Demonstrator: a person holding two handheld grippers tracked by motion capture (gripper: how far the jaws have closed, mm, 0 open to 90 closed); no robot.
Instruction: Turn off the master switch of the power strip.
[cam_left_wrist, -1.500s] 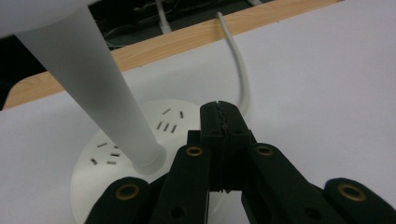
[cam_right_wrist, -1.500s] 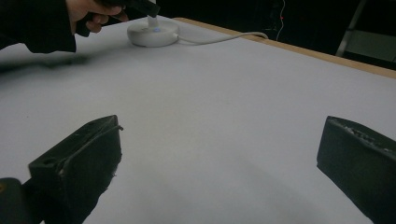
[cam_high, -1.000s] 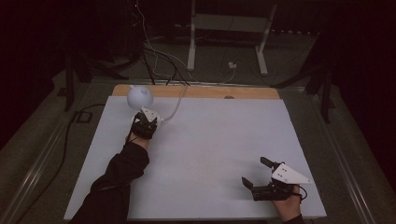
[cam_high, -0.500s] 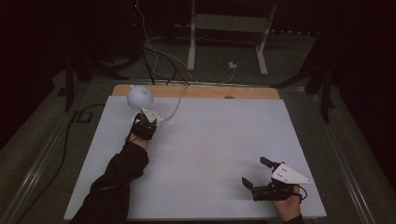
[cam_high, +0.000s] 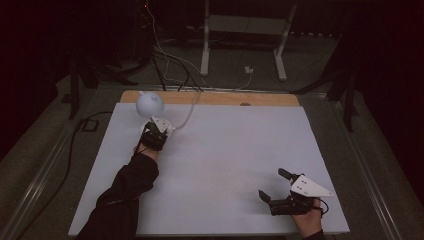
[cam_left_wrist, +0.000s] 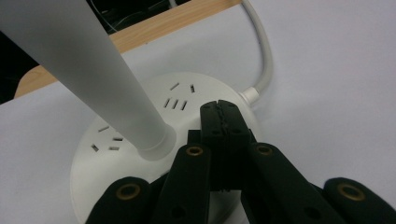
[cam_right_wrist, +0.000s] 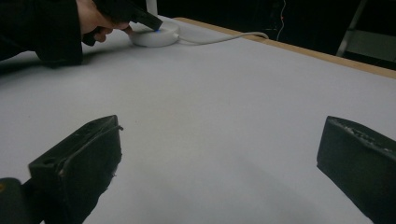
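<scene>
The lamp (cam_high: 150, 105) stands near the table's (cam_high: 235, 150) far left corner, its round white base (cam_left_wrist: 140, 140) carrying socket slots and a cord (cam_left_wrist: 264, 56) that runs off toward the far edge. The left gripper (cam_left_wrist: 223, 116) has its fingers pressed together, tips down on the top of the base beside the stem (cam_left_wrist: 93, 74). The right gripper (cam_high: 274, 185) rests near the near right corner, fingers spread wide and holding nothing.

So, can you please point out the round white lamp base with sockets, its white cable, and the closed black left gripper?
round white lamp base with sockets (cam_left_wrist: 116, 140), left gripper view, on its top face.
white cable (cam_left_wrist: 265, 60), left gripper view, on the curved middle stretch.
closed black left gripper (cam_left_wrist: 223, 114), left gripper view, between the fingertips.
</scene>
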